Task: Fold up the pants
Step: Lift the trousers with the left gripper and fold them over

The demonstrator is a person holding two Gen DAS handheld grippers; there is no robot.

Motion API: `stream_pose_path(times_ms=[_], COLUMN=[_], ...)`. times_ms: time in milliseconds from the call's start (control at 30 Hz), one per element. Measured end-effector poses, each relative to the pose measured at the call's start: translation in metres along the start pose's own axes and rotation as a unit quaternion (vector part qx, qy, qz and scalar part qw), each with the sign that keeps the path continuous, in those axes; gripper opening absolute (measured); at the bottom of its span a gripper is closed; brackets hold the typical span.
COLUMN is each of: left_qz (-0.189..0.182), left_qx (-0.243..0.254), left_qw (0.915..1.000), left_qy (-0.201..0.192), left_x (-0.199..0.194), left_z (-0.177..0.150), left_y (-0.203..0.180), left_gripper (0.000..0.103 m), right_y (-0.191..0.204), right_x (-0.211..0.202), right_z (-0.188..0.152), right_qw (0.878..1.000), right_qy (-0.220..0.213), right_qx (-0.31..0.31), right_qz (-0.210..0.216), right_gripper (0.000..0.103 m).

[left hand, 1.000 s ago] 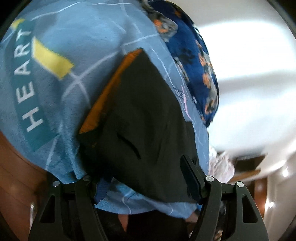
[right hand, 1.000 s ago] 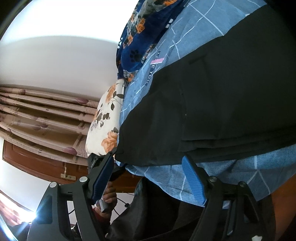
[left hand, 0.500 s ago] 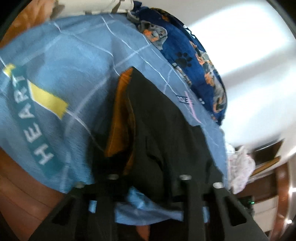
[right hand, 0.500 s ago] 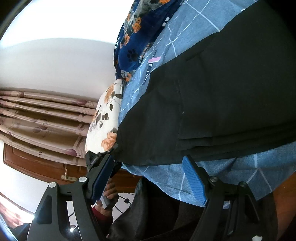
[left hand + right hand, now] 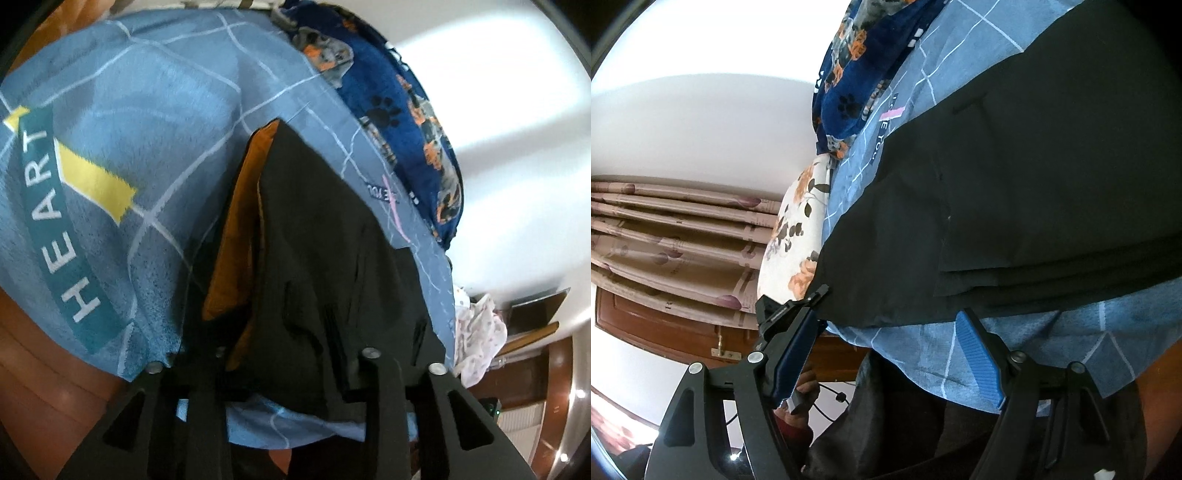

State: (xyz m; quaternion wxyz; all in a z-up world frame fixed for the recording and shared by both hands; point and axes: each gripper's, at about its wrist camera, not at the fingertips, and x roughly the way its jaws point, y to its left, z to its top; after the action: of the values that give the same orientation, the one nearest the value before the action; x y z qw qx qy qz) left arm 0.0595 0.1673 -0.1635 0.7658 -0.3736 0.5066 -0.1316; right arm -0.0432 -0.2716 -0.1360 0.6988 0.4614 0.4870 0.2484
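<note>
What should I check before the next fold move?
1. Left gripper grip on the pants: cannot tell; dark fabric bunches between the jaws and hides their tips.
2. Right gripper free: ok; jaws apart at the pants' near edge, holding nothing.
3. Folded layers aligned, right wrist view: ok; edges stacked roughly parallel.
4. Left end flat: not ok; rumpled, orange lining exposed.
5. Paw-print blanket clear of the pants: ok; a strip of bedsheet lies between.
</note>
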Motion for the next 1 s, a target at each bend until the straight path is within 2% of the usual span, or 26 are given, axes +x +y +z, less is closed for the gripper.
stream_pose_path(times_ms=[67, 100, 133, 167, 233, 400, 500, 667, 1000], left_qz=[0.008, 0.026, 0.043, 0.07, 0.095, 0.136, 0.147, 0.157, 0.152], left_qx=[0.015, 0.04, 0.057, 0.086, 0.117, 0.178, 0.211, 0.244, 0.283], left_qw=[0.9998, 0.9988, 0.9974, 0.9937, 0.9879, 0.9715, 0.9618, 0.9508, 0.9378], left_qy=[-0.004, -0.01, -0.013, -0.021, -0.035, -0.076, -0.094, -0.11, -0.131], left_x=[0.002, 0.001, 0.001, 0.0, -0.003, -0.013, -0.017, -0.02, -0.024], left_z=[-0.002, -0.004, -0.005, -0.008, -0.013, -0.024, -0.027, -0.031, -0.04], left_y=[-0.003, -0.01, -0.015, -0.024, -0.037, -0.07, -0.089, -0.111, -0.144], left_gripper=[0.038, 0.038, 0.033, 0.029, 0.026, 0.025, 0.025, 0.025, 0.025], right_y=[0.0, 0.0, 0.001, 0.0, 0.001, 0.002, 0.003, 0.001, 0.0], right_x=[-0.001, -0.001, -0.001, -0.001, -0.001, -0.001, -0.002, -0.004, -0.006], right_z=[0.0, 0.0, 0.001, 0.001, 0.001, 0.002, 0.003, 0.003, 0.004], right_qw=[1.0, 1.0, 1.0, 1.0, 1.0, 1.0, 1.0, 1.0, 1.0], right_qy=[0.0, -0.001, 0.0, -0.001, -0.003, -0.003, -0.006, -0.01, -0.019], right_qx=[0.0, 0.0, 0.001, 0.001, 0.002, 0.0, -0.002, 0.0, -0.001], right_qz=[0.0, -0.001, 0.0, 0.0, 0.0, -0.003, -0.003, -0.002, 0.0], right_gripper=[0.076, 0.076, 0.076, 0.076, 0.076, 0.076, 0.076, 0.076, 0.076])
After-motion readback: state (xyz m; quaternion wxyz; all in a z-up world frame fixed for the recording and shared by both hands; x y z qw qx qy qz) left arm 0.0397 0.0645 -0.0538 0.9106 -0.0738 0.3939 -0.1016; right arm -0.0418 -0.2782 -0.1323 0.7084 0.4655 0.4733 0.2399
